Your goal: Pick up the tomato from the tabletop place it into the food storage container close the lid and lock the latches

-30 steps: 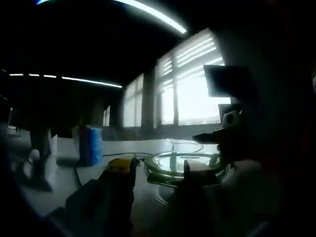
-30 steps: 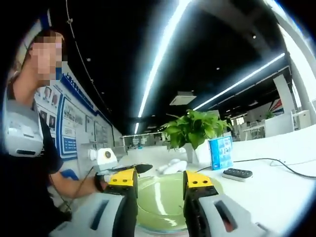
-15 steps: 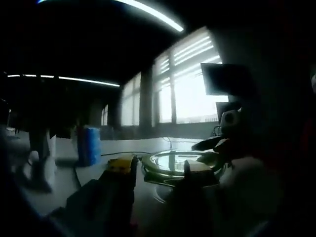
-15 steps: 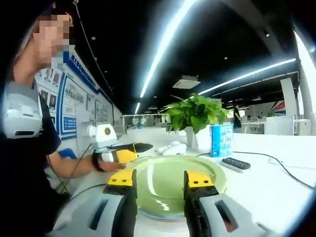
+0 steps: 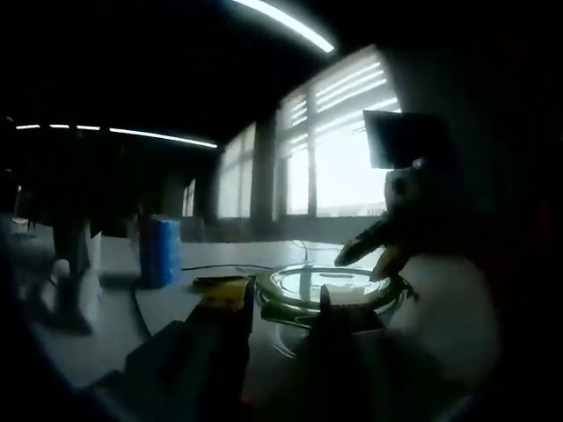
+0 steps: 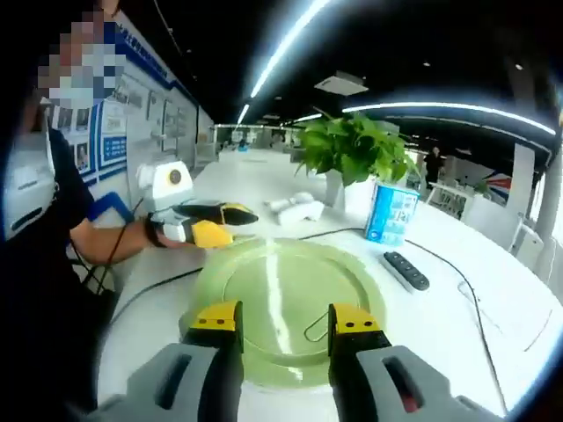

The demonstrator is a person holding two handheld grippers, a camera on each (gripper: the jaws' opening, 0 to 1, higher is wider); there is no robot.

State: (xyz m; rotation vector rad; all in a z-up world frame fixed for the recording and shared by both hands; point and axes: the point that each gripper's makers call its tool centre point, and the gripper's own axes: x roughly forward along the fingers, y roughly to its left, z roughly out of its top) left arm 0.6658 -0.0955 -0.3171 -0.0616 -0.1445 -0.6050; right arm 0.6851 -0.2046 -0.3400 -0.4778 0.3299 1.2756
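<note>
The round food storage container (image 6: 281, 294), its pale green lid on top, sits on the white table just beyond my right gripper (image 6: 283, 321). That gripper hangs open above the near rim, with nothing between its yellow-tipped jaws. A thin wire loop (image 6: 317, 329) lies on the lid by the right jaw. My left gripper (image 6: 204, 225), in a person's hand, rests at the container's far left edge. In the dim left gripper view the container (image 5: 330, 286) lies ahead of my open left gripper (image 5: 281, 303), and the right gripper (image 5: 376, 246) hovers over its far side.
A potted plant (image 6: 352, 149), a blue canister (image 6: 390, 214), a dark remote (image 6: 406, 271) and a black cable (image 6: 475, 308) lie on the table behind and right of the container. A white object (image 6: 297, 208) is near the plant. The person stands at the left.
My right gripper has risen and tipped downward, so it looks on the lid from above. In the left gripper view the right gripper has lifted a little over the container.
</note>
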